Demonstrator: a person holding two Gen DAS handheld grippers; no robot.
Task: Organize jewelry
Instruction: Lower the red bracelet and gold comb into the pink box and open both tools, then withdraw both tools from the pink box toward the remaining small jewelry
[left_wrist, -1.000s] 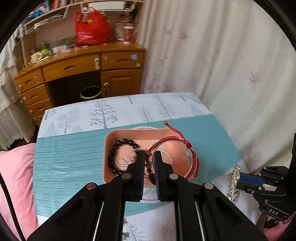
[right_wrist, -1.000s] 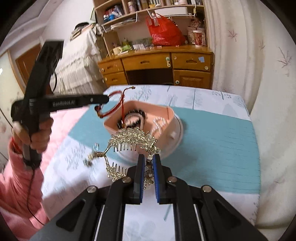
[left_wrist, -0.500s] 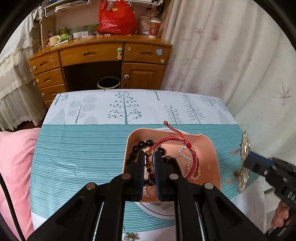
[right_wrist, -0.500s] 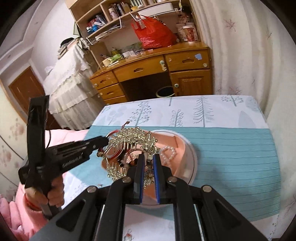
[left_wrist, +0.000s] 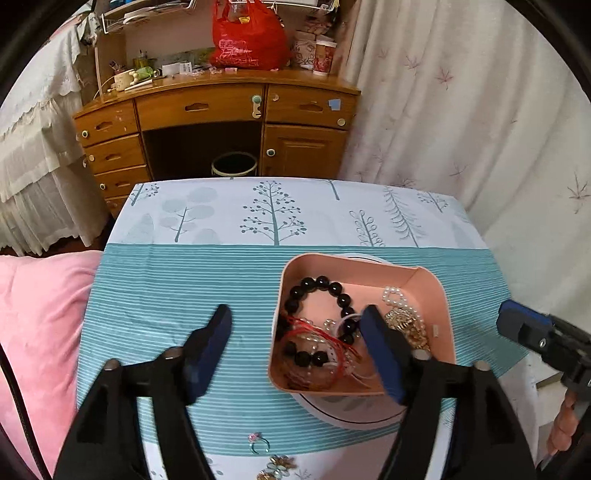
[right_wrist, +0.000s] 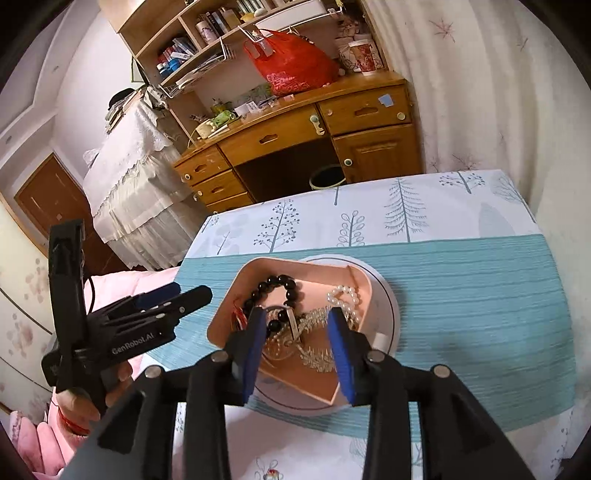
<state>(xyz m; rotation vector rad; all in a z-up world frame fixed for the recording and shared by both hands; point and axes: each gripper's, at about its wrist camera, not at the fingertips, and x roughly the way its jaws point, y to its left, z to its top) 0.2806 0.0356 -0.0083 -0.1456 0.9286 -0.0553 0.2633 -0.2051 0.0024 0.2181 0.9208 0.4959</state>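
A pink square tray (left_wrist: 436, 288) (right_wrist: 229, 291) sits on a white plate (right_wrist: 388, 295) on the table. It holds a black bead bracelet (left_wrist: 314, 284) (right_wrist: 273, 286), a red cord bracelet (left_wrist: 325, 338), a pearl string (left_wrist: 397, 295) (right_wrist: 345, 295) and a gold hair comb (left_wrist: 404, 325) (right_wrist: 316, 356). My left gripper (left_wrist: 297, 325) is open and empty, its jaws wide over the tray's left wall. My right gripper (right_wrist: 295, 325) is open and empty just above the comb. A small ring (left_wrist: 258, 445) and a gold ornament (left_wrist: 277, 465) lie on the cloth near the front edge.
The table has a teal striped cloth (left_wrist: 177, 295) with a tree print. Behind stand a wooden desk (left_wrist: 221, 114), a red bag (left_wrist: 247, 35) and a waste bin (left_wrist: 234, 164). A curtain (left_wrist: 461, 92) hangs at the right. Pink bedding (left_wrist: 33, 325) lies left.
Both grippers have opened. The red cord bracelet left the left gripper and the gold comb left the right gripper; both now lie in the pink tray.
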